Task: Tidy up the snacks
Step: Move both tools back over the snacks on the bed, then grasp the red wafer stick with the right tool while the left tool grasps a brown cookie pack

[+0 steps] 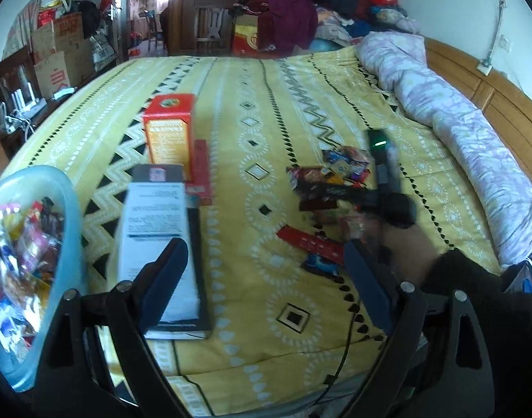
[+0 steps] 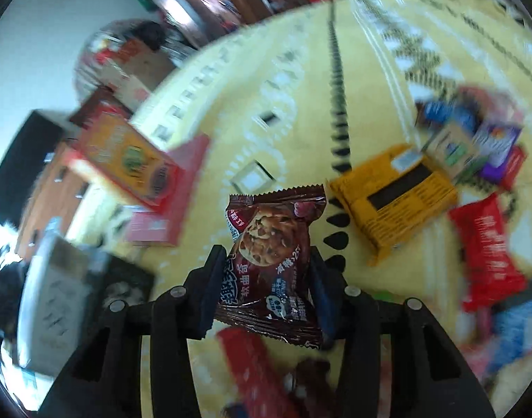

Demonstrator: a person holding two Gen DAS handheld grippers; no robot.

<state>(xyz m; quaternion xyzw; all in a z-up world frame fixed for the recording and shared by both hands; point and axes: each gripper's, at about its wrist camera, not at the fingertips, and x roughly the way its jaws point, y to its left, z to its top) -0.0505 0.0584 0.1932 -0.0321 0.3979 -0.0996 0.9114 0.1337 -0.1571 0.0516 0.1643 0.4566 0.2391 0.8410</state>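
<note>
The right gripper (image 2: pixel 266 278) pinches a brown cookie packet (image 2: pixel 274 254) between its fingers, above the yellow bedspread (image 2: pixel 293 97) near the loose snack pile (image 1: pixel 330 177). The left gripper (image 1: pixel 266 271) hovers wide open and empty beside the blue bowl (image 1: pixel 69 209) of snacks at the bed's near edge.

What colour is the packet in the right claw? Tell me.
Dark brown packet with a cookie picture; right wrist view.

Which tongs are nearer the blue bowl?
Left. The left tongs hang open right beside the blue bowl; the right tongs, shut on a cookie packet, are over the snack pile.
</note>
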